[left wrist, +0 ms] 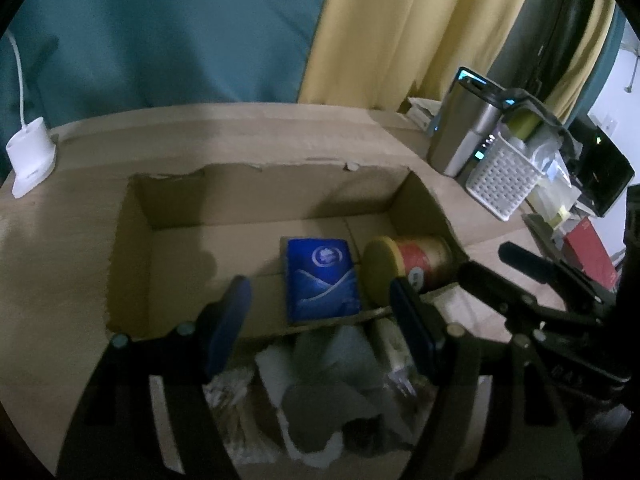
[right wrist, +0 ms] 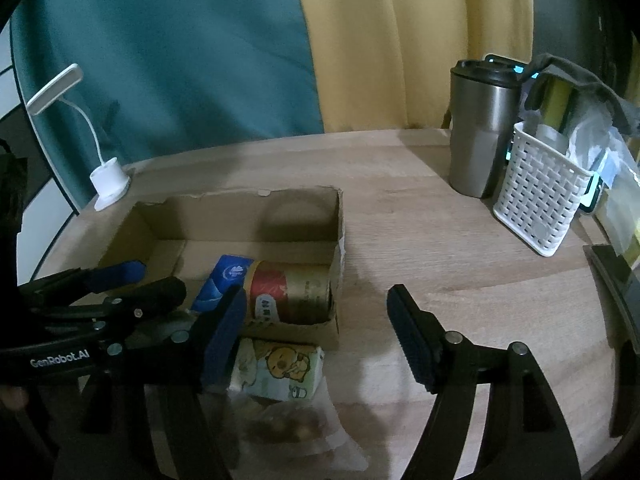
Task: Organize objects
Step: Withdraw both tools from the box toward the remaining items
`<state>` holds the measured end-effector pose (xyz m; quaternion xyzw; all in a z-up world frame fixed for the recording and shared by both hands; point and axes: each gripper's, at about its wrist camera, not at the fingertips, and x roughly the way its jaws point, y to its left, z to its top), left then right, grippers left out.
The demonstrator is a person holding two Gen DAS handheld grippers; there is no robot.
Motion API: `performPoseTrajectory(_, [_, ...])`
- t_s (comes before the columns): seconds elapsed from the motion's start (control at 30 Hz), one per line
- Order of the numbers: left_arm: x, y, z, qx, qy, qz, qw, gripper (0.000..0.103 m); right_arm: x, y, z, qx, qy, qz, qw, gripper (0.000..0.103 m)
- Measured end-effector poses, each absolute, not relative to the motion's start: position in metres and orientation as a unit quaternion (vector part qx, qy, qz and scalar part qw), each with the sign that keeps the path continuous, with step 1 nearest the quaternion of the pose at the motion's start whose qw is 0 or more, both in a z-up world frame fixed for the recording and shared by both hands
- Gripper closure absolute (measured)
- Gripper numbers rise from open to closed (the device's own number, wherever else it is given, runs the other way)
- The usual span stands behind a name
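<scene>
The left gripper [left wrist: 320, 320] is black, with two long fingers that have blue pads [left wrist: 228, 324] inside. Small round silver screws sit on its arms. The right gripper [right wrist: 316, 336] looks the same: black arms, blue ridged pads [right wrist: 412, 344], shiny screws. White letters on the left one read "GenRobot.AI".

Left tool [left wrist: 320, 320] and right tool [right wrist: 316, 332], jaws apart, empty.

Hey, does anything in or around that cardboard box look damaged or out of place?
The cardboard box has a ragged, torn top rim. Inside, the red and gold can lies on its side beside the blue tissue pack. A cartoon-print tissue pack sits outside the box.
</scene>
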<state>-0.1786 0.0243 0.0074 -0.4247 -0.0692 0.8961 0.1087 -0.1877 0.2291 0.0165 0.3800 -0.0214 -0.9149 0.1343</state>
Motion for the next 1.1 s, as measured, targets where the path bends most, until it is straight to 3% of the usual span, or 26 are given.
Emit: performPoseTrajectory(1.1, [-0.129, -0.007, 0.002, -0.416, -0.080, 0.901, 0.091, 0.021, -0.154, 0.215, 0.016, 0.377, -0.007, -0.914, 0.154, 0.027])
